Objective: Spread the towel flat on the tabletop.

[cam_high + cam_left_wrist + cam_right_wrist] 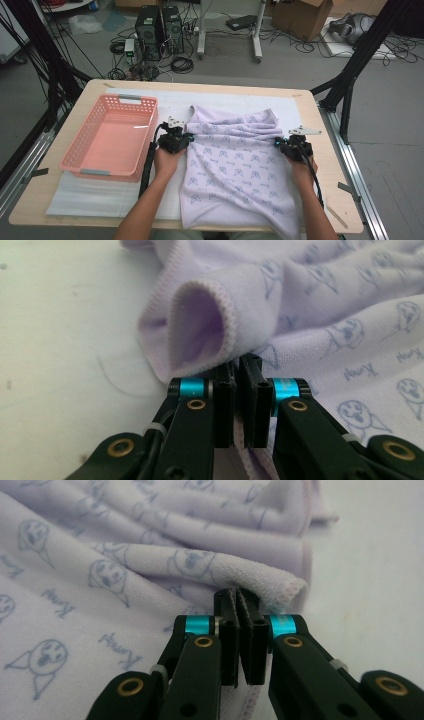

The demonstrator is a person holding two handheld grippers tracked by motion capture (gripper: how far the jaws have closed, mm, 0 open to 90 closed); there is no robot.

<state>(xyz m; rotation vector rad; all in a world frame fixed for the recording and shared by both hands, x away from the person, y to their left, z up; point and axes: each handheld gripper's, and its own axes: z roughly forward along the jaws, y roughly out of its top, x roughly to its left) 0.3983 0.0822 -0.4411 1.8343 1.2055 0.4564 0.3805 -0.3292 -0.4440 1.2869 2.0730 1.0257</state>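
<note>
A pale lilac towel (235, 160) printed with small blue faces lies spread across the white mat, its near end hanging over the table's front edge. My left gripper (187, 136) is shut on the towel's left edge; in the left gripper view its jaws (239, 367) pinch the hem under a rolled fold of the towel (210, 320). My right gripper (278, 142) is shut on the right edge; in the right gripper view the towel (125, 555) bunches into folds above the pinching jaws (241, 597). Between the two grips the cloth is ruffled.
A pink plastic basket (111, 136) stands on the table's left side, close beside my left hand. A white mat (75, 195) covers the wooden table (330, 150). Cables, computer towers and boxes sit on the floor beyond the far edge.
</note>
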